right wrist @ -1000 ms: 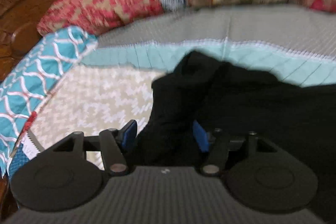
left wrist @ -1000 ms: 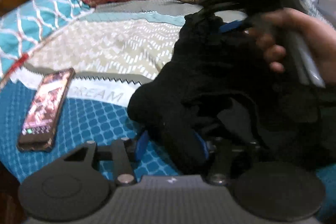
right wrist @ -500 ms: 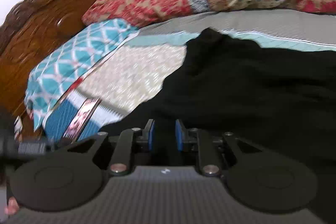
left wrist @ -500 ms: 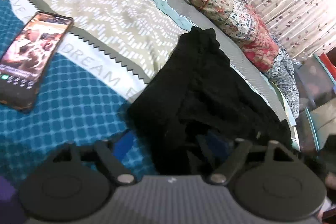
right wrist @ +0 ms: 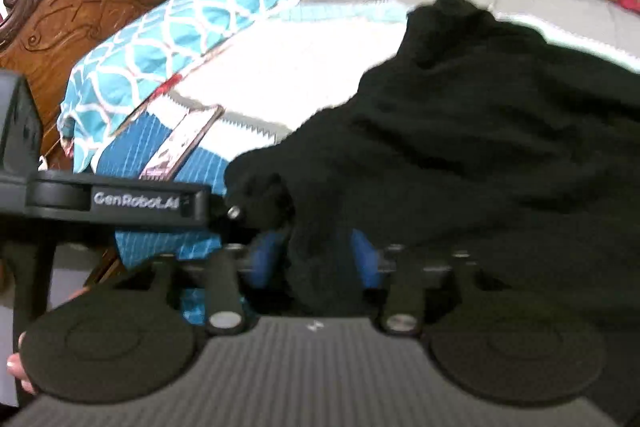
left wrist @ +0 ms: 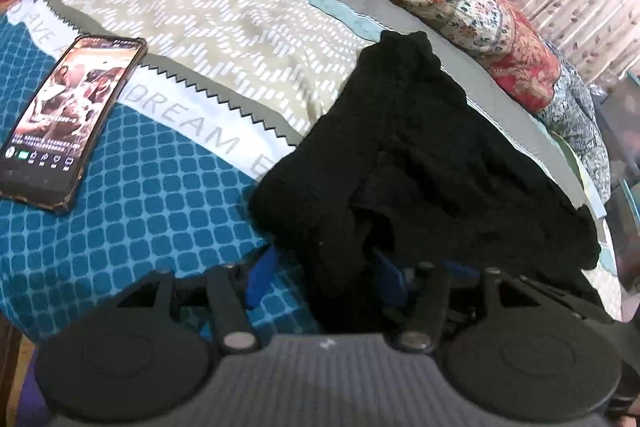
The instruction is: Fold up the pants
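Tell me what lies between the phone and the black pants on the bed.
Only bare bedsheet: blue checked fabric and the white "DREAM" band separate the dark-cased smartphone from the crumpled black pants, clearest in the left wrist view.
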The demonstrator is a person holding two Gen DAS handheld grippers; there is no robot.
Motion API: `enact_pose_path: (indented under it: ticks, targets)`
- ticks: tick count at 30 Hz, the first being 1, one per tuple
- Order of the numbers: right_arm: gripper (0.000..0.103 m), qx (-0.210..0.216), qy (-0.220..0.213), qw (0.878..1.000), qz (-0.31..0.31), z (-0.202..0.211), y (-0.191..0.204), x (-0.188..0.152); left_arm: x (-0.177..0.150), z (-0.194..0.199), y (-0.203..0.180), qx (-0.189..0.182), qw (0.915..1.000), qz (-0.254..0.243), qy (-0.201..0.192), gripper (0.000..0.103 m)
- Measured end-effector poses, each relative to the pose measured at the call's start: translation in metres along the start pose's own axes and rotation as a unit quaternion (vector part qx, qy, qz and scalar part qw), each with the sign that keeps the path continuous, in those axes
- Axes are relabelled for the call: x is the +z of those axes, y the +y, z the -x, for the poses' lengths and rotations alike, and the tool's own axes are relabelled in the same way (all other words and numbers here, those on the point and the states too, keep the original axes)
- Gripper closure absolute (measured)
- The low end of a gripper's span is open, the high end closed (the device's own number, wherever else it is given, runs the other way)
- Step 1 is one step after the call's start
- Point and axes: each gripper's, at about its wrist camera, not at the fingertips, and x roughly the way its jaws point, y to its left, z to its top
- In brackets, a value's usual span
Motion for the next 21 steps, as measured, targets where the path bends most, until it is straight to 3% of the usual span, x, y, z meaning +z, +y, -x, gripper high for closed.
enact_pose_path:
  ticks: [4, 6, 7, 8, 9, 10, 12, 14, 17, 21]
  targets:
    - [0.041, -0.019, 0.009, 0.999, 0.026, -0.021, 0.010, 0.001, 0.001, 0.000, 0.006, 0.012, 0.9999, 0.011, -0.003, 0.055]
    - [0.043, -0.034, 0.038, 0.998, 0.030, -0.035, 0.005, -0.002, 0.002, 0.000, 0.009, 0.001, 0.9998, 0.020, 0.002, 0.055]
    - [0.054, -0.039, 0.042, 0.998, 0.025, -0.037, 0.001, -0.003, 0.003, 0.001, 0.010, -0.003, 0.9997, 0.024, 0.003, 0.055]
    - [0.079, -0.058, 0.033, 0.997, 0.031, -0.035, 0.001, -0.004, 0.004, 0.001, 0.011, -0.006, 0.9996, 0.027, 0.004, 0.055]
    - [0.090, -0.077, 0.018, 0.996, 0.043, -0.031, 0.004, -0.004, 0.005, 0.001, 0.013, -0.011, 0.9995, 0.031, 0.004, 0.053]
    - [0.093, -0.101, -0.002, 0.992, 0.069, -0.026, 0.010, -0.005, 0.006, 0.002, 0.015, -0.017, 0.9991, 0.038, 0.004, 0.051]
    - [0.093, -0.161, -0.044, 0.973, 0.162, -0.020, 0.029, -0.011, 0.008, 0.000, 0.021, -0.037, 0.9974, 0.062, 0.009, 0.041]
    - [0.093, -0.207, -0.067, 0.942, 0.257, -0.023, 0.047, -0.025, 0.011, -0.002, 0.026, -0.053, 0.9948, 0.085, 0.013, 0.036]
    - [0.093, -0.206, -0.048, 0.923, 0.323, -0.034, 0.060, -0.047, 0.014, -0.006, 0.024, -0.059, 0.9939, 0.092, 0.014, 0.036]
    - [0.089, -0.211, -0.033, 0.900, 0.381, -0.042, 0.073, -0.070, 0.016, -0.012, 0.021, -0.051, 0.9946, 0.089, 0.016, 0.043]
